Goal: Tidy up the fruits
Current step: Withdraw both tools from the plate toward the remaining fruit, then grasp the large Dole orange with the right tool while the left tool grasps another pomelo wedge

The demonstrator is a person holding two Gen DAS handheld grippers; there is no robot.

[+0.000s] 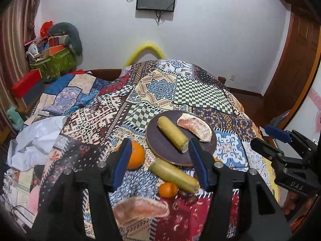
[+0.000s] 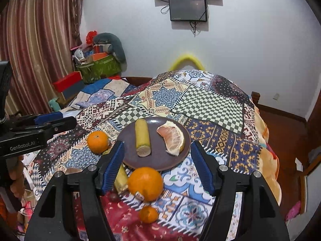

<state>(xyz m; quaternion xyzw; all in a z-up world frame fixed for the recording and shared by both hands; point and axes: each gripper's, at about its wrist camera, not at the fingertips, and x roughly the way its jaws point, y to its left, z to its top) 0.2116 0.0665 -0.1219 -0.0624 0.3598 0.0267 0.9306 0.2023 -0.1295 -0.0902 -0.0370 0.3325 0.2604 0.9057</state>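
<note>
Both grippers empty, jaws standing apart. Brown plate beyond the right gripper holds one sugarcane piece and a pomelo wedge. Large orange lies between the right jaws: likely next; descend centred, close gently so it cannot roll. Left gripper hovers above a second sugarcane piece.

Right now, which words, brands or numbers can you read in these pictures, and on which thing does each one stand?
"DAS": on the black body of the right gripper, seen in the left wrist view.
"GenRobot.AI": on the black body of the left gripper, seen in the right wrist view.
Small sticker on the large orange: too small to read.
Wall screen: its lettering is blurred.
</note>
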